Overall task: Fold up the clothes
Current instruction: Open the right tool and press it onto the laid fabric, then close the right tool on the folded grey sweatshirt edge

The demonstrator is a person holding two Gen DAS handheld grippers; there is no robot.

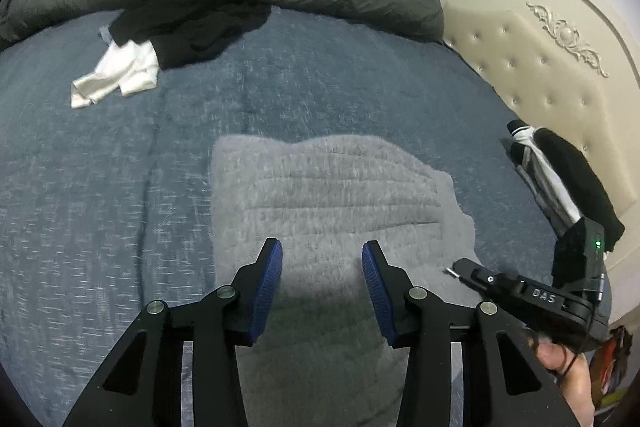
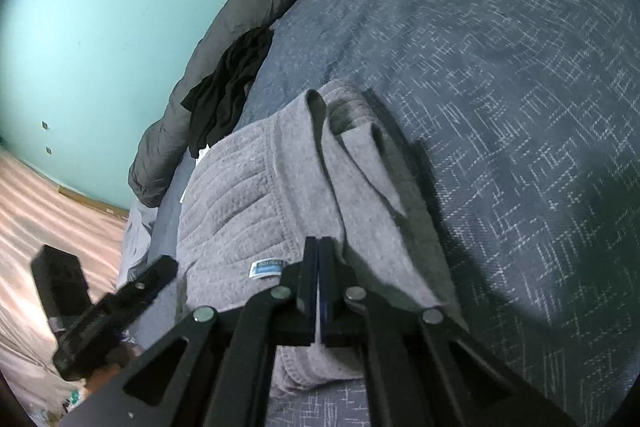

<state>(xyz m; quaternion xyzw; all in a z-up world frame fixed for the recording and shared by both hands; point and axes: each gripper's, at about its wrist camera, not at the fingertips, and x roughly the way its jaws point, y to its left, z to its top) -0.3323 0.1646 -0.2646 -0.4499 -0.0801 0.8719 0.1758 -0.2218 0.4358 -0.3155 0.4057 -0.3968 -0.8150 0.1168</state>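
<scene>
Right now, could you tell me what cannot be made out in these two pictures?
- Left wrist view: near end of the grey garment, hidden under the left tongs.
- Right wrist view: whether the shut right tongs pinch fabric; their arms cover it.
- Right wrist view: label text, too small.
- Left wrist view: black clothes, crumpled; type unclear.

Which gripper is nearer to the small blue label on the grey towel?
Right. The right gripper, jaws shut, sits just beside the small blue label on the grey quilted towel. The left gripper hovers open, apart from it, over the towel.
</scene>
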